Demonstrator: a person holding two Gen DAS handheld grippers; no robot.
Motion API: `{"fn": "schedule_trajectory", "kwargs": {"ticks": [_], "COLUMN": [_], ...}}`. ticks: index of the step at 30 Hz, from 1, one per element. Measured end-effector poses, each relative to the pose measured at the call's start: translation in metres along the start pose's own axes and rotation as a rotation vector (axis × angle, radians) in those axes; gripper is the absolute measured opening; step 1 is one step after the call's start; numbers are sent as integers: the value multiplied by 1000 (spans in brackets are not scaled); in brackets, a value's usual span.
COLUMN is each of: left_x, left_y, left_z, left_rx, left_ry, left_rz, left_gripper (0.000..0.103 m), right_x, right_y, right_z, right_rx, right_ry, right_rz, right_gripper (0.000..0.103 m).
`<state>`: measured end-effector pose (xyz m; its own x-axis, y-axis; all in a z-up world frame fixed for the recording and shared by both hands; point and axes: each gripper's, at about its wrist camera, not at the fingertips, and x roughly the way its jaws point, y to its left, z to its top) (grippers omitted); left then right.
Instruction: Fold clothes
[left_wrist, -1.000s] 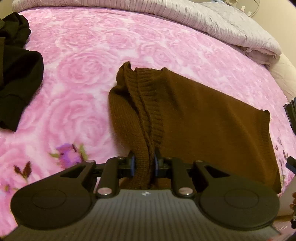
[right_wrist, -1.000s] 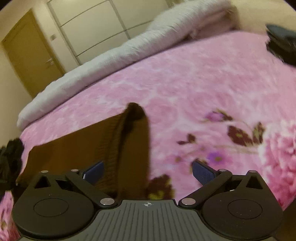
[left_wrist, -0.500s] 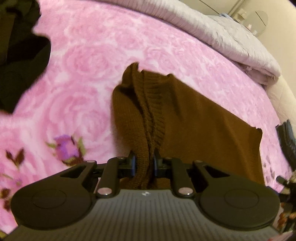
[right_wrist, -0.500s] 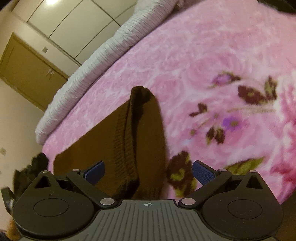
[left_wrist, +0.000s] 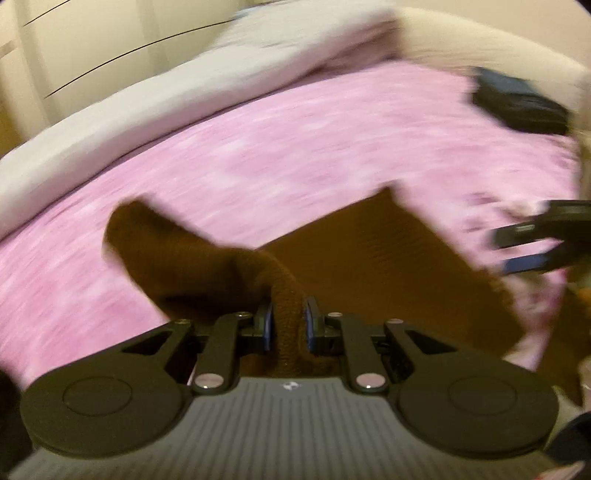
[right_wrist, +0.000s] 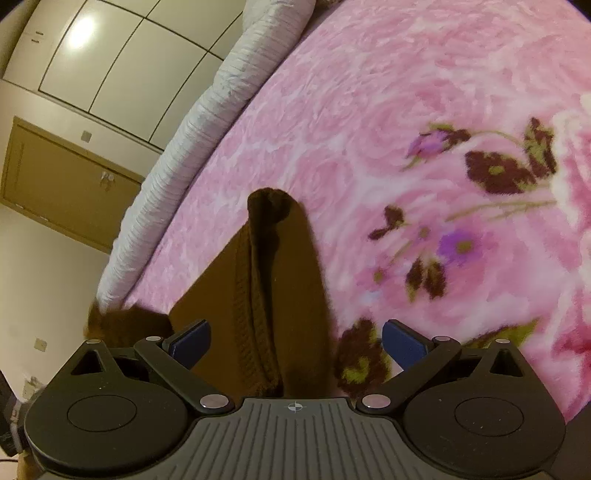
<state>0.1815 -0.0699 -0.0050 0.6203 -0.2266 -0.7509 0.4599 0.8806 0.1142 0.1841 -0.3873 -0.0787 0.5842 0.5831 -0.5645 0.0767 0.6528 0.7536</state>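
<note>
We see a bed covered by a pink rose-patterned blanket (right_wrist: 424, 110), with a pale grey quilt (right_wrist: 207, 122) rolled along its far edge and cream wardrobe panels (right_wrist: 122, 62) and a wooden door (right_wrist: 55, 184) behind. A dark folded item (left_wrist: 517, 107) sits near the bed's far right corner in the blurred left view. The brown knit sweater (right_wrist: 280, 288) lies on the blanket near the bed's near edge. Our left gripper (left_wrist: 288, 325) pinches a bunched ridge of it between its pads. Our right gripper (right_wrist: 295, 339) is spread wide, the sweater's folded edge lying between its blue fingers (right_wrist: 400, 341), untouched.
</note>
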Motion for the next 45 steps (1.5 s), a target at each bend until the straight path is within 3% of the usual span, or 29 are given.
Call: {"fn": "schedule_trajectory", "kwargs": {"ticks": [4, 7, 9, 12, 13, 18, 19, 22, 24, 27, 31, 34, 36, 38, 39, 40, 41, 45], "left_x": [34, 21, -4, -36, -42, -22, -16, 6, 10, 6, 10, 28, 44, 57, 62, 65, 65, 59], "left_y": [-34, -17, 1, 27, 36, 65, 70, 72, 70, 78, 99, 111, 117, 120, 121, 122, 122, 120], "left_z": [5, 1, -2, -8, -12, -31, -35, -38, -39, -39, -20, -7, -3, -2, -2, -2, -1, 10], "left_rx": [15, -134, -245, -340, -357, -384, -394, -371, -339, -351, -334, -304, -289, -278, -276, -275, -272, -254], "left_ry": [72, 70, 26, -44, -48, 31, 48, 90, 96, 54, 6, 21, 49, 69, 75, 76, 69, 19], "left_rz": [-118, -238, -327, -387, -372, -163, -131, -124, -125, -151, -136, -131, -113, -101, -100, -102, -105, -127], "left_gripper": [16, 18, 19, 23, 23, 21, 21, 21, 21, 21, 21, 21, 21, 21, 21, 21, 21, 21], "right_x": [-8, -13, -16, -17, -17, 0, 5, 26, 44, 70, 101, 116, 124, 132, 135, 138, 138, 103], "right_y": [-3, -5, -4, 6, 11, 45, 51, 63, 69, 71, 69, 69, 69, 71, 72, 73, 74, 85], "right_z": [4, 6, 8, 7, 7, 2, 1, 1, 3, 11, 19, 23, 26, 29, 30, 30, 30, 32], "right_rx": [12, 25, 29, 19, 11, -78, -96, -112, -122, -108, -75, -59, -54, -69, -81, -93, -106, -217], "right_ry": [-12, -22, -29, -33, -30, 15, 23, 59, 79, 96, 112, 113, 113, 116, 118, 120, 111, -36], "right_rz": [12, 28, 41, 86, 104, 177, 185, 208, 212, 220, 222, 230, 240, 247, 236, 226, 223, 272], "right_gripper": [101, 101, 101, 102, 101, 101, 97, 88, 87, 72, 71, 70, 58, 36, 31, 14, 8, 6]}}
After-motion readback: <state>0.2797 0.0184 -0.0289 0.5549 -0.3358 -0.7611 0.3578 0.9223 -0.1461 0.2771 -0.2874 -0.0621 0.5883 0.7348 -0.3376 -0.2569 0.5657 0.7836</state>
